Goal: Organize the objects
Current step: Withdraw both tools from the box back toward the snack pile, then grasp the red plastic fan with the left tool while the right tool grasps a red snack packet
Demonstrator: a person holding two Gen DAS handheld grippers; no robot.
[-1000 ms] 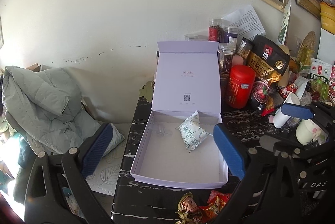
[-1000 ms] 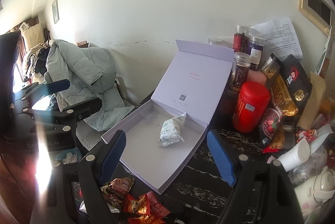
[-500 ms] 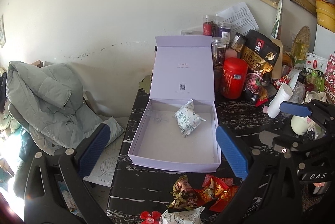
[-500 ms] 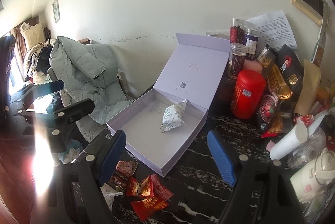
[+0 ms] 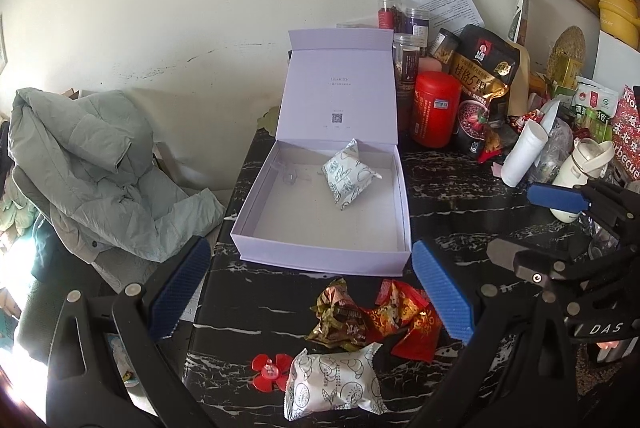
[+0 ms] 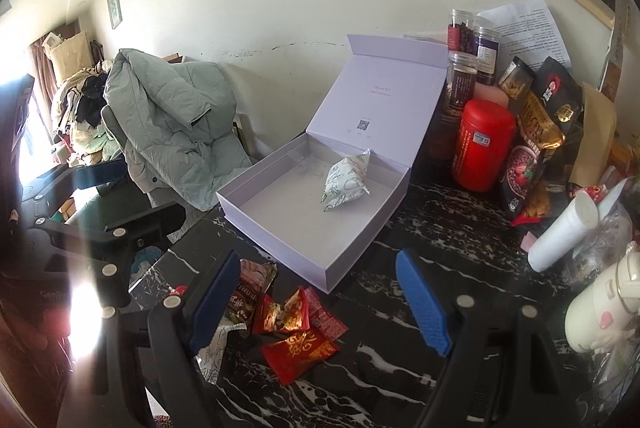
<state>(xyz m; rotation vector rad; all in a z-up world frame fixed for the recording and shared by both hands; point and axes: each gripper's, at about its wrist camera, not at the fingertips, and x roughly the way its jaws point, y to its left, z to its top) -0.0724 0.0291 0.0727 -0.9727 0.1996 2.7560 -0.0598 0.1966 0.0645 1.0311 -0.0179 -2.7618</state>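
Note:
An open lilac box (image 5: pixel 320 256) (image 6: pixel 280 248) stands on the black marble table with its lid upright. One white patterned packet (image 5: pixel 348 178) (image 6: pixel 342 182) lies inside it. In front of the box lie another white packet (image 5: pixel 334 386), a brown-green snack packet (image 5: pixel 340 320) (image 6: pixel 250 302) and red snack packets (image 5: pixel 412 324) (image 6: pixel 298 350). My left gripper (image 5: pixel 316 292) is open and empty above these packets. My right gripper (image 6: pixel 320 300) is open and empty above the red packets. The right gripper also shows in the left wrist view (image 5: pixel 558 196).
A red canister (image 5: pixel 436 108) (image 6: pixel 482 144), jars, snack bags, a white tube (image 5: pixel 522 158) and a white bottle (image 6: pixel 600 308) crowd the table's right side. A red plastic flower (image 5: pixel 270 370) lies near the front. A chair with a grey-green jacket (image 5: pixel 88 168) stands left of the table.
Both grippers have drawn back from the box toward the table's front. The loose packets in front of the box have come into view. Both stay open.

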